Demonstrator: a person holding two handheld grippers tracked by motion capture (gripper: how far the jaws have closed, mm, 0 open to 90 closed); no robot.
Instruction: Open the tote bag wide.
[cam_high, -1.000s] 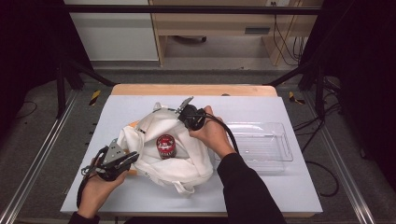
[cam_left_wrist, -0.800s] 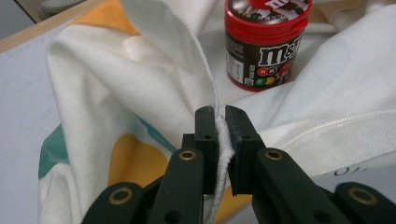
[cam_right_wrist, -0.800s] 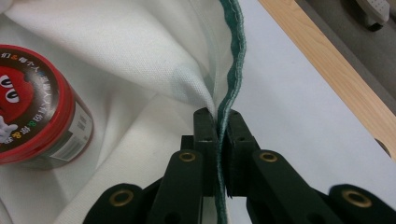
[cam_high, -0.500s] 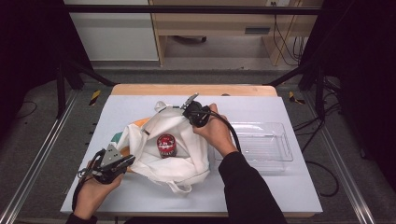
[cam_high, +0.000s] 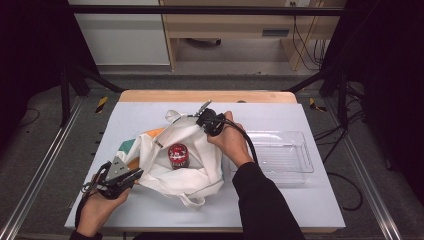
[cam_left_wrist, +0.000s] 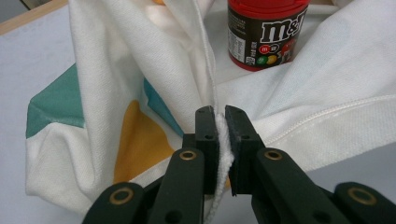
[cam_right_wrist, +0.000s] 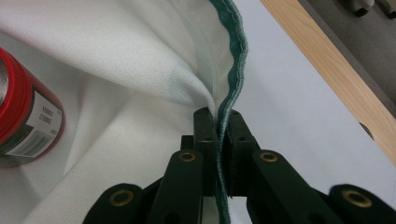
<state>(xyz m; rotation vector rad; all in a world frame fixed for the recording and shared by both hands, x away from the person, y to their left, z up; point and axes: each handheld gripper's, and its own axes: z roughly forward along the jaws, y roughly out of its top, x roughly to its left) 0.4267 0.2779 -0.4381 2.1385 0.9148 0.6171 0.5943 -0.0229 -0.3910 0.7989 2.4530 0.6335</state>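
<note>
Both claws stay clamped on the tote bag (cam_high: 200, 172) rim; my left claw (cam_left_wrist: 221, 122) has pulled outward, opening its mouth around the M&M's jar (cam_high: 178, 155).

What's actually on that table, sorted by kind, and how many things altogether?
Cloth bags: 1, the white tote bag, its rim pinched by the left gripper and the right gripper
Candy jars: 1, the red-lidded jar standing in the bag
Plastic trays: 1, the clear tray beside the bag
Total: 3
</note>
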